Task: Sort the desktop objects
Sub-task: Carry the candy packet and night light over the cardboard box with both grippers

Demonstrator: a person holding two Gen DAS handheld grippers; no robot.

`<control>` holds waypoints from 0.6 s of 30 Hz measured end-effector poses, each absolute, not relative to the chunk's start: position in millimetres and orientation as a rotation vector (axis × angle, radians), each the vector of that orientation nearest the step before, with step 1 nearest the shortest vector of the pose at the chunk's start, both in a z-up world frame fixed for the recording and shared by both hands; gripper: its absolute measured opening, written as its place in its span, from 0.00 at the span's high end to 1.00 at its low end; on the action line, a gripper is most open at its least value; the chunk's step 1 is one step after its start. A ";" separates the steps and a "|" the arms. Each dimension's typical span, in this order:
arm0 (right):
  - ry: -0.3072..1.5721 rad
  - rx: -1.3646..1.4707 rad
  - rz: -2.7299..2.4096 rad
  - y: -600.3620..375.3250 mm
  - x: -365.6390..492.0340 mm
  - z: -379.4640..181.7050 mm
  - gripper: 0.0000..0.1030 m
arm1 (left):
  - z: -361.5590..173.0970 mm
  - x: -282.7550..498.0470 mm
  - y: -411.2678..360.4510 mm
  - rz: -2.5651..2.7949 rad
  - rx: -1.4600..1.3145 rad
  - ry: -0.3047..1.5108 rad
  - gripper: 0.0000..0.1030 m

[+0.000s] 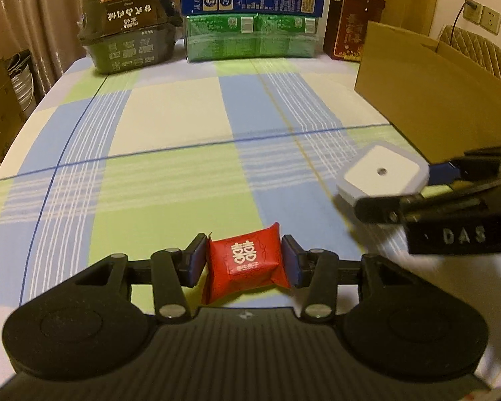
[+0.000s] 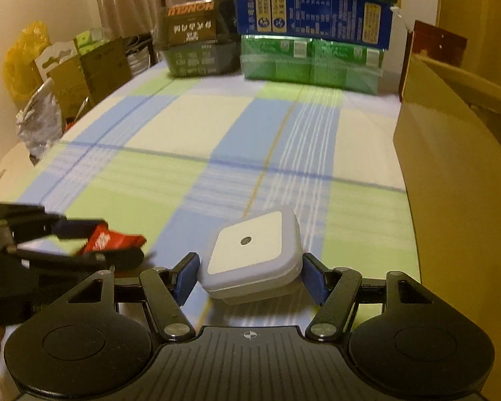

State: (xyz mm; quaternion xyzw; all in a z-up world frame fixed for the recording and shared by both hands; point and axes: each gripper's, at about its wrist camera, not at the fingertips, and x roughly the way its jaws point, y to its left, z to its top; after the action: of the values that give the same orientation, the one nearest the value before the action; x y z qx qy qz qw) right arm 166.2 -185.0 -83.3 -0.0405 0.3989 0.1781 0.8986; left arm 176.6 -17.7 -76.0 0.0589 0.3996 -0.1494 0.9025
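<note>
L gripper (image 1: 243, 260) pinches red packet (image 1: 245, 264) – R gripper (image 2: 250, 275) clamps white box (image 2: 250, 254), both angled down.

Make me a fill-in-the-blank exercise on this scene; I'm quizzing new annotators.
1. The left gripper is shut on a ____ packet.
2. The right gripper holds a square ____ device.
3. The cardboard box stands on the table's ____ side.

Missing words: red; white; right

Left tongs (image 1: 244, 259) pinch red candy packet (image 1: 245, 262).
</note>
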 end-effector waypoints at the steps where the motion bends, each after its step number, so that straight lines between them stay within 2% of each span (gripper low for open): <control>1: 0.821 -0.094 0.369 -184.4 164.7 -84.3 0.39 | -77.1 175.7 -18.6 -0.310 0.129 0.828 0.58; 8: 0.806 -0.163 0.378 -178.5 161.3 -88.6 0.38 | -79.9 171.2 -17.6 -0.285 0.139 0.830 0.49; 10: 0.806 -0.187 0.373 -177.7 160.9 -91.0 0.38 | -79.6 168.0 -17.5 -0.279 0.138 0.829 0.42; 12: 0.803 -0.193 0.367 -178.7 161.2 -92.3 0.36 | -79.6 165.8 -17.9 -0.274 0.136 0.829 0.39; 16: 0.784 -0.227 0.358 -179.0 161.0 -92.9 0.23 | -79.5 164.2 -17.7 -0.258 0.132 0.826 0.33; 18: 0.772 -0.247 0.357 -178.7 160.8 -93.4 0.22 | -78.8 165.1 -16.8 -0.250 0.126 0.823 0.31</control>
State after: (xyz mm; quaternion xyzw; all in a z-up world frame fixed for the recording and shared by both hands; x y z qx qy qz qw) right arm 160.8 -178.7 -93.4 -0.1194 0.3734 0.1726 0.9036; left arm 165.1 -16.8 -78.8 0.0610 0.3987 -0.1213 0.9070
